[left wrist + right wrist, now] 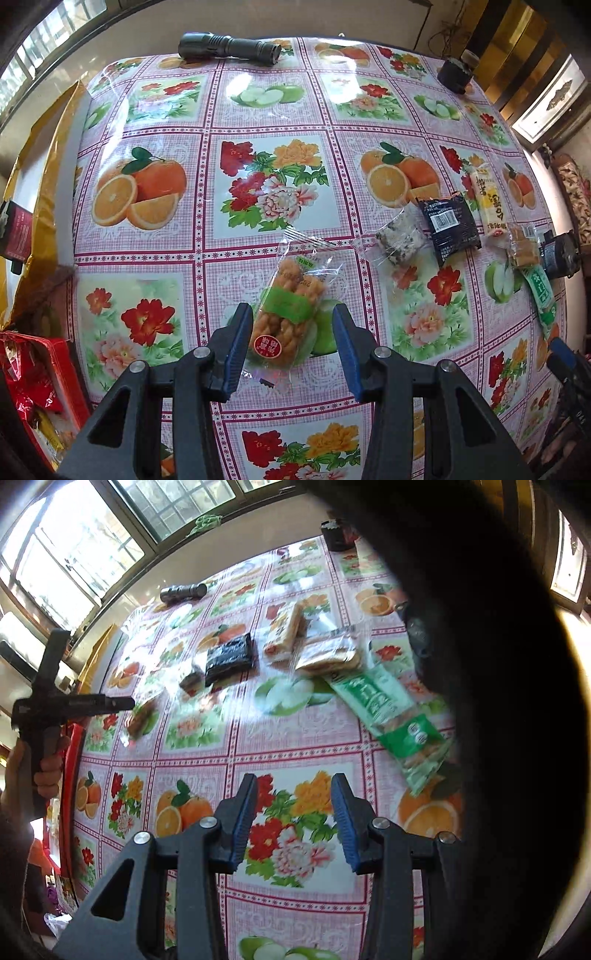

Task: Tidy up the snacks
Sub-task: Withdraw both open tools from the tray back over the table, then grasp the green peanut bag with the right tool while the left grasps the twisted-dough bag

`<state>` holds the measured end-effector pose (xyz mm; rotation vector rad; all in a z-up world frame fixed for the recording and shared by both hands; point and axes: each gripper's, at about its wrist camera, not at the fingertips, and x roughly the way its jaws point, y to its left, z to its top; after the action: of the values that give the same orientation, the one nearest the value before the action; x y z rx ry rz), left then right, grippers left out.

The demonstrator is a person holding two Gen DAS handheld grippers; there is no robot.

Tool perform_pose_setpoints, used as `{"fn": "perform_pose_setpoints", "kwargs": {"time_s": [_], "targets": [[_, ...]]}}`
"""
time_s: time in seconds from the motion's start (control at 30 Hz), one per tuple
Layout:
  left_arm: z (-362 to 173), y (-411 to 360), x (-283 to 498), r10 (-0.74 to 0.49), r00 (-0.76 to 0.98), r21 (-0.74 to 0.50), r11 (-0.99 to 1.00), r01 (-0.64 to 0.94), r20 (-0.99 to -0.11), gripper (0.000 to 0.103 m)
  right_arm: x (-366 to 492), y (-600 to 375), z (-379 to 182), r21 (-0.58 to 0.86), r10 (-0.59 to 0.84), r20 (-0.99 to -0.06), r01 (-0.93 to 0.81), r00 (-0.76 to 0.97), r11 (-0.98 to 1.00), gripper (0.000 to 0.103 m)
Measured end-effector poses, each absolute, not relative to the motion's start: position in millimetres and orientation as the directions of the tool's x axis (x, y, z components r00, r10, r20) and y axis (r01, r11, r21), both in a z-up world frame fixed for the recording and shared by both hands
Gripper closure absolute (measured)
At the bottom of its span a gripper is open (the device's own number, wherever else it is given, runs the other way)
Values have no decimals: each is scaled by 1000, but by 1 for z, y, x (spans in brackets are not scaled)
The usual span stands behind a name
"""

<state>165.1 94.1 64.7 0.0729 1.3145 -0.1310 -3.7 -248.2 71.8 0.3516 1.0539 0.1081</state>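
Note:
A twisted fried-dough snack (286, 314) in a clear wrapper with a green band lies on the fruit-and-flower tablecloth (155, 240). My left gripper (291, 328) hangs over it, open, with a blue pad on either side and no pad pressing it. To the right lie a clear-wrapped rice cake (400, 236), a black packet (450, 229), a yellow bar (487, 199), a brown sweets packet (522, 245) and a green packet (541, 295). My right gripper (295, 812) is open over bare cloth, the green packet (388, 709) up to its right.
A black flashlight (229, 48) and a small dark jar (456, 74) sit at the table's far edge. A red box (37, 387) and a yellow bag (44, 147) stand off the left side. A large dark shape (498, 664) blocks the right wrist view's right side.

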Motion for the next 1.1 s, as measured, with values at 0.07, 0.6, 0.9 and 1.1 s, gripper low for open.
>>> {"fn": "perform_pose_setpoints", "kwargs": {"time_s": [0.07, 0.6, 0.9, 1.1], "targets": [[59, 90, 167, -36, 236, 0, 989, 151, -971, 59, 4, -259, 74, 344, 261, -821, 74, 508, 936, 61], [36, 84, 163, -35, 196, 7, 978, 208, -980, 51, 56, -256, 60, 28, 27, -884, -4, 467, 1000, 57], [35, 73, 174, -30, 194, 11, 978, 208, -981, 49, 60, -262, 46, -68, -58, -917, -12, 394, 998, 46], [36, 77, 168, -33, 200, 9, 979, 205, -979, 53, 60, -277, 33, 1, 1, -939, 1, 344, 1000, 50]]}}
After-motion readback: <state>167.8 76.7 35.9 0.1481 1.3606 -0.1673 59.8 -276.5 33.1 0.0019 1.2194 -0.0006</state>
